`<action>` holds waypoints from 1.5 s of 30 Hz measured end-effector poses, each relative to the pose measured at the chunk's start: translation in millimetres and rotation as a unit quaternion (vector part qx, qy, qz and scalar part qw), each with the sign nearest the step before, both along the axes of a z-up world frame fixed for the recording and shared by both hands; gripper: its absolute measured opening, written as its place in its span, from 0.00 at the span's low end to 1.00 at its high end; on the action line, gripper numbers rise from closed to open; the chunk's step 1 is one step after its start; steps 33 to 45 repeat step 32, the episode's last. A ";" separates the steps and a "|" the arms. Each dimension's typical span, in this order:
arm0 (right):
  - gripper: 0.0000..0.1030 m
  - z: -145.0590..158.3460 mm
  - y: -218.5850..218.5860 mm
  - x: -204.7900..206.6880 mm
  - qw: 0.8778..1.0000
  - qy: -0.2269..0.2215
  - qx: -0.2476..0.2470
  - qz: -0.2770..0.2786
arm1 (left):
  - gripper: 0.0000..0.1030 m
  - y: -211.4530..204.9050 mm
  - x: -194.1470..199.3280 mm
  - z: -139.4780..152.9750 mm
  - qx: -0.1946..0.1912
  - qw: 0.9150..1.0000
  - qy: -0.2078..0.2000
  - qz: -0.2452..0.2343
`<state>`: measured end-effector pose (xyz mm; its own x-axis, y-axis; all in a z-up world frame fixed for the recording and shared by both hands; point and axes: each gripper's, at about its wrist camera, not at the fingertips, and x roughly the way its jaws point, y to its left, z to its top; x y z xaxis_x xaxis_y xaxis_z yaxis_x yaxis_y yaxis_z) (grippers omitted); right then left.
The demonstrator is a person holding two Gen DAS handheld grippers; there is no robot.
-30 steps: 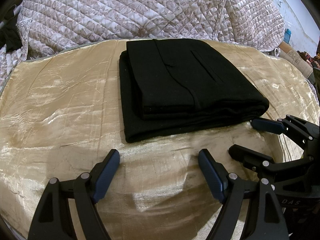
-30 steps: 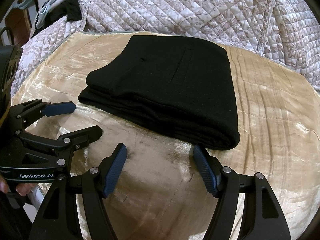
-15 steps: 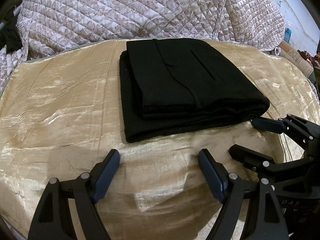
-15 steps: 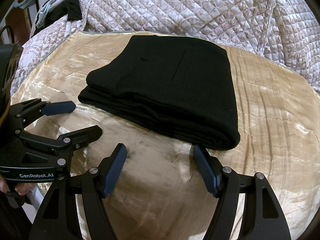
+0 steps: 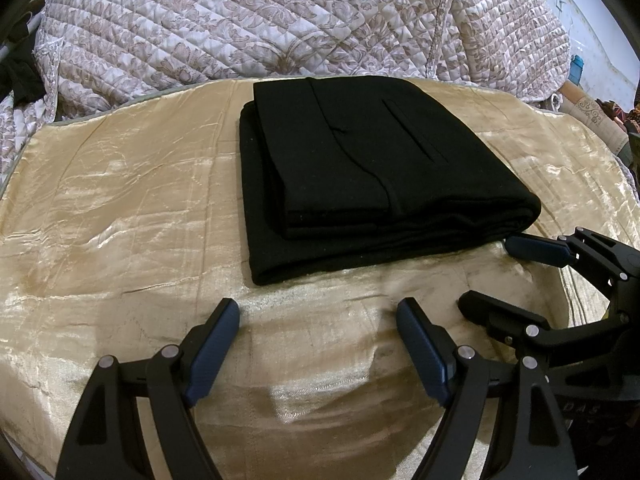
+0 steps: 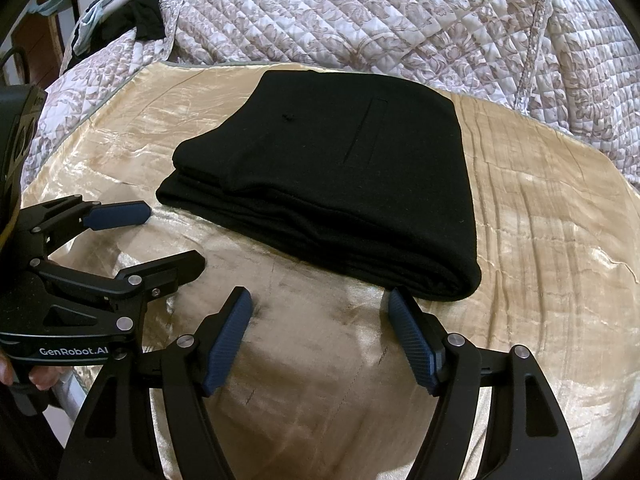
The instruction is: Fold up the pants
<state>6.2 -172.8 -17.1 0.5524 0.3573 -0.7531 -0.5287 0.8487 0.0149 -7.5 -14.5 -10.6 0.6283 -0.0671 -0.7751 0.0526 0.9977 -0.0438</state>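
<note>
Black pants (image 5: pixel 372 176), folded into a compact rectangular stack of several layers, lie flat on a gold satin cover (image 5: pixel 120 208) spread over the bed, toward the cover's far edge, where a quilted floral bedspread (image 5: pixel 240 20) is heaped behind it. A welt pocket slit shows on the top layer. The left gripper (image 5: pixel 318 320) hangs over the bare cover short of the stack's near edge, its blue-padded fingers (image 5: pixel 214 344) spread wide with nothing between them. The right gripper (image 6: pixel 318 312) hangs beside it near the stack's near right corner, its fingers (image 6: pixel 228 344) likewise apart and empty; its jaws have just been opening a little. Neither gripper touches the pants. In the right wrist view, fingertips of the person's hand (image 6: pixel 38 378) show beneath the left gripper's body.
</note>
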 end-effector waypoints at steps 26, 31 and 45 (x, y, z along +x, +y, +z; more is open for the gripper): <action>0.71 -0.3 -0.2 -0.7 1.000 -0.001 -0.001 0.000 | 0.81 1.4 0.0 -0.1 0.000 1.000 0.000 -0.001; 0.71 -0.3 -0.7 -0.1 1.000 -0.003 -0.001 0.000 | 0.81 2.5 -0.1 -0.3 0.001 1.000 -0.001 -0.001; 0.71 -0.5 -0.1 -1.1 1.000 -0.003 -0.002 0.001 | 0.81 3.2 -0.5 -0.5 0.002 1.000 -0.002 -0.001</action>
